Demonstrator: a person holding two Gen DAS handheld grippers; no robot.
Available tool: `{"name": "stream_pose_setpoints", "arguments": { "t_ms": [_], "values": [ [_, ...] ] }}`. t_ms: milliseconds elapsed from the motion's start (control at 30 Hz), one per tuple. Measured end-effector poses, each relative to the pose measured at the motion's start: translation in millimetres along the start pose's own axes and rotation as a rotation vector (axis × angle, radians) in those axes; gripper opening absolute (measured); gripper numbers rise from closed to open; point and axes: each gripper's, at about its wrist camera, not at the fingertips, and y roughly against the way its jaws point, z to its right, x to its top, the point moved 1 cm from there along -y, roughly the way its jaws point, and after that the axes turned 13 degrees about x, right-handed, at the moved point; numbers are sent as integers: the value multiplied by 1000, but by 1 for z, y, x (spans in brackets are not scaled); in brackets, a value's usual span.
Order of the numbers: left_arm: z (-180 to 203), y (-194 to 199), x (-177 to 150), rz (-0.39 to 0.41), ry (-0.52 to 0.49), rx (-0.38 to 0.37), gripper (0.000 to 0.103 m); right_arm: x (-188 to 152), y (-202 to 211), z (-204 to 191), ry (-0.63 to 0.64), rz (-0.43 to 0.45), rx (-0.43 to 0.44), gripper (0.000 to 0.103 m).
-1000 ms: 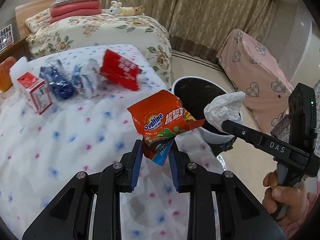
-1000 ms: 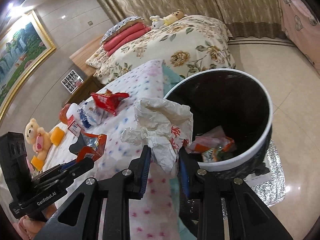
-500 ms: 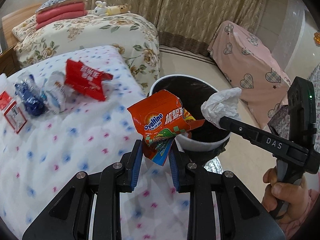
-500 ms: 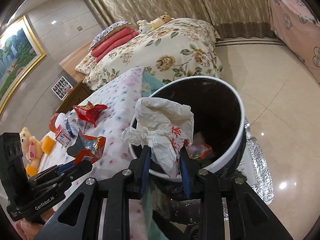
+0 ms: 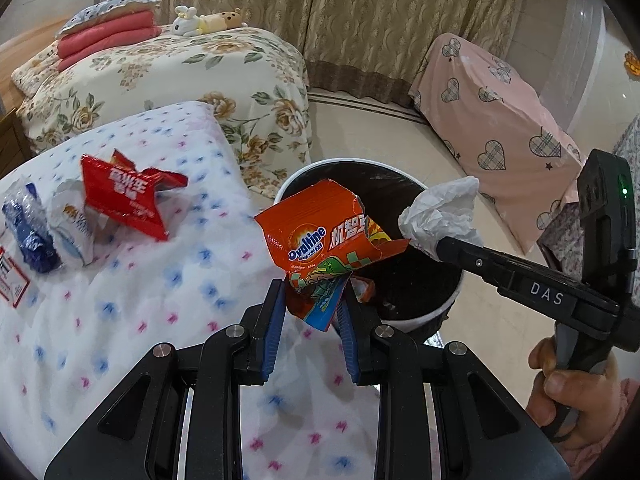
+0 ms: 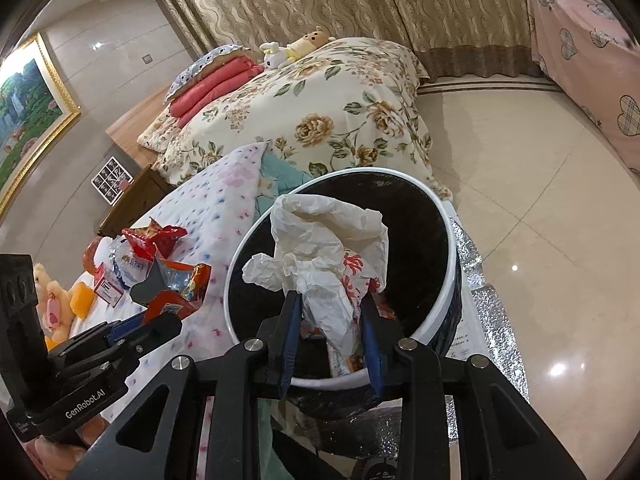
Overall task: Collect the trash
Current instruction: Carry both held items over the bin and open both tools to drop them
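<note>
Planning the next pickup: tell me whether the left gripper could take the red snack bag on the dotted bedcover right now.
Probably not yet. The left gripper is shut on the Ovaltine packet, so its jaws are occupied. The red snack bag itself lies uncovered on the bedcover, with nothing between them.

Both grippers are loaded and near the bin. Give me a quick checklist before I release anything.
1. Right gripper shut on the crumpled white paper: ok.
2. Paper over the bin opening: ok, it hangs inside the white rim in the right wrist view.
3. Left gripper shut on the orange Ovaltine wrapper: ok.
4. Wrapper over the bin opening: cannot tell; its top overlaps the rim, but the left gripper looks to be over the spotted bedspread.
5. Room in the bin: ok, only a few wrappers show at the bottom.
6. Trash left on the bedspread: not ok; a red packet and other wrappers remain.
</note>
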Motion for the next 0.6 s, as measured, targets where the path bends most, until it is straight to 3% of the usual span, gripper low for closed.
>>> {"name": "stream_pose_setpoints", "arguments": {
  "t_ms": [467, 600],
  "values": [
    [12, -14, 8, -20, -16, 0, 25, 7, -6, 7, -14, -2, -7, 31],
    [13, -15, 8, -14, -26, -2, 28, 10, -7, 10, -19, 0, -20, 37]
  ]
}}
